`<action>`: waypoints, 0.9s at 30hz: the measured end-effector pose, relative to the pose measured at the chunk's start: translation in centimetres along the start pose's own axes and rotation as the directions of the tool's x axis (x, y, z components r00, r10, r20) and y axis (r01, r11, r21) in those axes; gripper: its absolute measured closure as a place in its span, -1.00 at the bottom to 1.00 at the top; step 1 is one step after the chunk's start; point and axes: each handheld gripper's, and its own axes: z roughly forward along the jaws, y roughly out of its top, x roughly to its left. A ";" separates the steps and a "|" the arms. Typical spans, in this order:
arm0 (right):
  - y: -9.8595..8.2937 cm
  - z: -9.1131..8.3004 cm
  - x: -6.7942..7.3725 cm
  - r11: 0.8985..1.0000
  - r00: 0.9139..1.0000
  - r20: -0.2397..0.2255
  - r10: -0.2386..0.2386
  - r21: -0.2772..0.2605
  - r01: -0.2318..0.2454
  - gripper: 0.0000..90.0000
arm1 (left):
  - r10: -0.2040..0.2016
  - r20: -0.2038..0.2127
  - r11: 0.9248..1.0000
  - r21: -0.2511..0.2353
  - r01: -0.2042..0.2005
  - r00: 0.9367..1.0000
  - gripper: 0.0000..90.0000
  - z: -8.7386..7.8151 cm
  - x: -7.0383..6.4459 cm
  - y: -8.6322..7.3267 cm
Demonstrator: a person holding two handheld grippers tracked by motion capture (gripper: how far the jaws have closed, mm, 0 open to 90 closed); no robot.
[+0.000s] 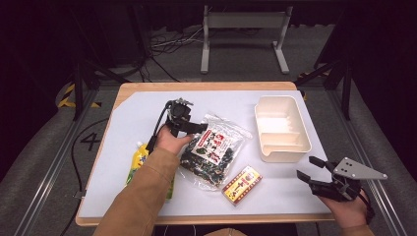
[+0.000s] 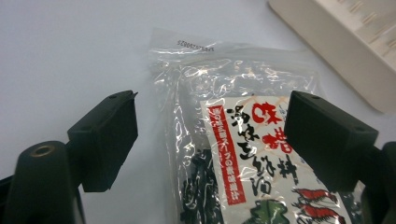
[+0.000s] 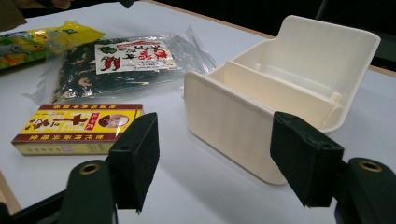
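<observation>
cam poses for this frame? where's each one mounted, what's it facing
High view: above the person's side, looking forward and down at the table; both forearms, left gripper, right gripper.
Left gripper view: on the left gripper, jaws open over the clear snack bag.
Right gripper view: on the right gripper, jaws open, facing the cream bin and yellow box.
Shared: all three show bag and bin.

Clear plastic bag of dark dried food lies mid-table; cream plastic divided bin right of it; yellow-red cardboard box before it; yellow pouch left of it.
</observation>
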 end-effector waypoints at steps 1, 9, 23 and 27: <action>0.0 -0.1 0.0 1.000 1.000 0.002 0.004 0.000 -0.004 -0.27 | 0.000 0.003 1.000 0.002 0.000 1.000 -0.58 0.3 0.2 0.0; -0.2 -0.3 -0.1 1.000 1.000 0.017 0.025 0.010 -0.025 -0.28 | -0.023 0.012 0.999 0.040 0.023 1.000 -0.58 2.8 1.4 0.0; -0.3 0.6 0.3 0.999 1.000 0.000 0.019 0.045 -0.019 -0.29 | -0.156 0.066 0.980 0.138 0.145 0.986 -0.38 4.9 3.4 -0.5; -0.3 0.9 0.4 0.998 1.000 -0.012 0.016 0.053 -0.015 -0.30 | -0.142 0.044 0.977 0.167 0.133 0.989 -0.49 5.3 3.3 -0.7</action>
